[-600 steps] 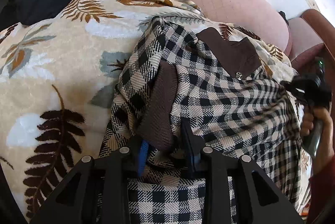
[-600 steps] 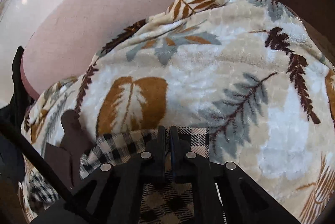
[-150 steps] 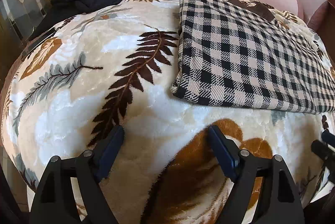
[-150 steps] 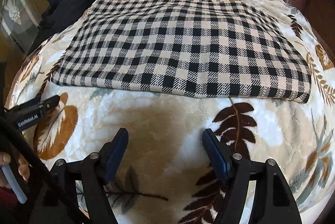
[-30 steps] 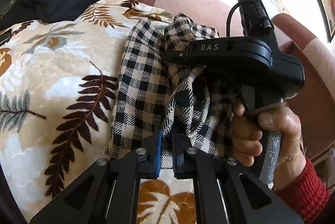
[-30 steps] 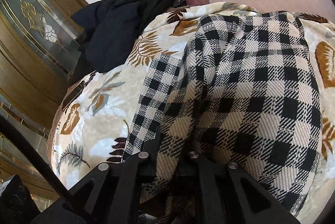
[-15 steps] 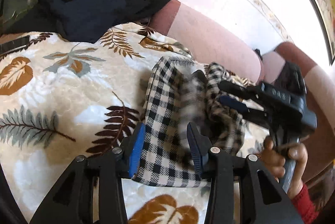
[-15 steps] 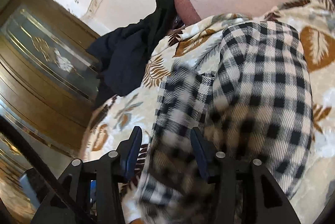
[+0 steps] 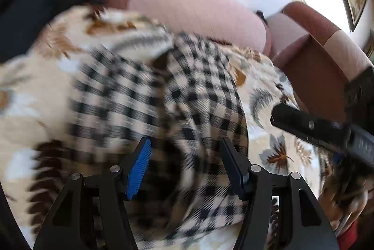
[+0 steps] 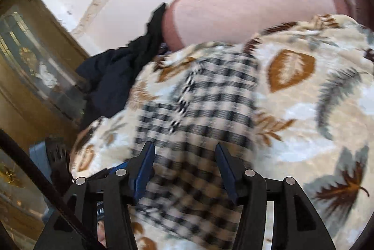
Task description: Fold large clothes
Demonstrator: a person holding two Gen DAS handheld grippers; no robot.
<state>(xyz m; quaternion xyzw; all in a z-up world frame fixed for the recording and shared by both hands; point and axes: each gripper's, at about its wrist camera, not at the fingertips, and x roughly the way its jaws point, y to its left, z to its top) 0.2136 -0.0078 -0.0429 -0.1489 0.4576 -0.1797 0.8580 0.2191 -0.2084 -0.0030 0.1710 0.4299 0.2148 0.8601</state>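
The black-and-cream checked garment [image 9: 198, 95] lies folded in a narrow bundle on the leaf-print blanket [image 9: 42, 86]; in the right wrist view the garment [image 10: 205, 109] runs away from the camera. My left gripper [image 9: 184, 156] hovers over its near end with its jaws opening, pads clear of the cloth. My right gripper [image 10: 184, 161] hangs over the same garment, jaws opening too, nothing pressed between them. The other gripper's black body [image 9: 322, 130] shows at the right of the left wrist view, with a hand [image 9: 348, 205] on its handle. Both views are motion-blurred.
The blanket covers a pink sofa [image 9: 198, 7] whose backrest [image 10: 252, 2] rises behind the garment. A dark navy garment [image 10: 116, 77] is heaped at the blanket's far left corner [image 9: 28, 16]. A wooden glass-fronted cabinet [image 10: 30, 77] stands at the left.
Both grippers let go of the checked garment and their jaws spread apart. They drew back from it and the folded cloth dropped onto the blanket.
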